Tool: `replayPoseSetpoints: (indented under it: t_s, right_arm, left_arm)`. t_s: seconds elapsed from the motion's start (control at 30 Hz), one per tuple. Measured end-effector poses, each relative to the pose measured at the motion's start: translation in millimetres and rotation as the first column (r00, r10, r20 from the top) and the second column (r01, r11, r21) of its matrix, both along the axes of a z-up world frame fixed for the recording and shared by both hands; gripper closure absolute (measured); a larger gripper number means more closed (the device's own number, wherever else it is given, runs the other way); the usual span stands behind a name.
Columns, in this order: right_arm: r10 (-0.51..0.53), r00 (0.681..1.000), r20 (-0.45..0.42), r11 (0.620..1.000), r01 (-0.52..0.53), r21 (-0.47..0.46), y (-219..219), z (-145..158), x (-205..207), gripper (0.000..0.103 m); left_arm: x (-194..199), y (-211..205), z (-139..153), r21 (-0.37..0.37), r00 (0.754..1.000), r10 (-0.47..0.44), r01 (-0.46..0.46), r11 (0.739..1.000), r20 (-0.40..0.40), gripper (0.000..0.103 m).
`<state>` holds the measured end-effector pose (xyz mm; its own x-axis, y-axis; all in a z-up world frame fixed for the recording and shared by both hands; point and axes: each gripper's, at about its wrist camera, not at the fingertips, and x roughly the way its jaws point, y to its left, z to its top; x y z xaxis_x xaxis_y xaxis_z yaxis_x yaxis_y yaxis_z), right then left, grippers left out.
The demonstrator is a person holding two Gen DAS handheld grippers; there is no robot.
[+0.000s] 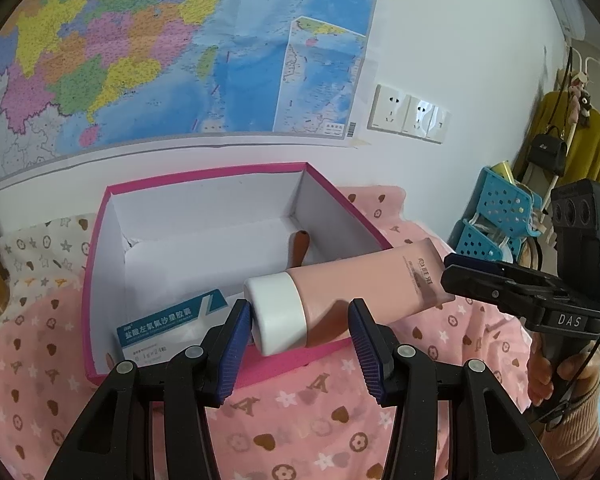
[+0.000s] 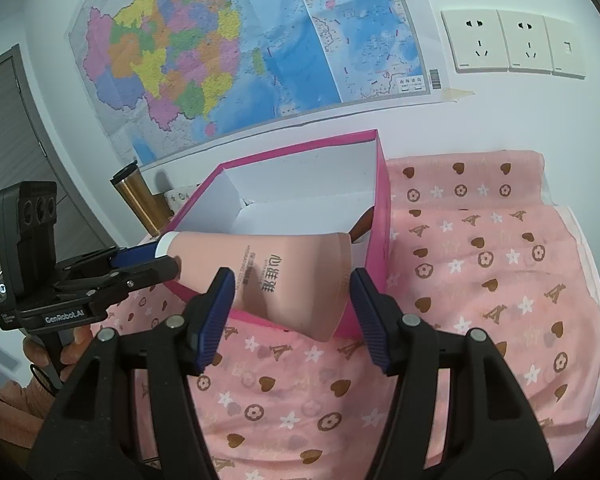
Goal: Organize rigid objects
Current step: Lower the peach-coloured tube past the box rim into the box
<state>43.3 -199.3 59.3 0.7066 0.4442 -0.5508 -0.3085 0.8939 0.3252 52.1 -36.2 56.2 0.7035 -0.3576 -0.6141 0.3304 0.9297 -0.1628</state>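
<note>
Holding tube [image 1: 360, 292] over pink box [image 1: 100, 280] | left gripper [image 1: 300, 344] clamped on cap, right gripper [image 2: 292, 312] on crimped end | risk: uneven release tips it outside box

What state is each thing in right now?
lotion tube: capped, held across the box's near corner.
pink box: open, no lid.
medicine carton: lying inside the box.
left gripper: shut on the tube's cap.
right gripper: shut on the tube's tail.
</note>
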Motion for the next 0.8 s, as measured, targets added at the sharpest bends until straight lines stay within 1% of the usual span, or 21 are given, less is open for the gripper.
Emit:
replayPoseSetpoints:
  t_s: [0.8]
  right_arm:
    - [-0.013,1.0,-0.004,1.0,0.013,0.001,-4.0,-1.9,15.0,0.041]
  left_arm:
    - [16.2,-2.5,-2.3,0.003,1.0,0.014,-0.014,1.0,-0.013,0.053]
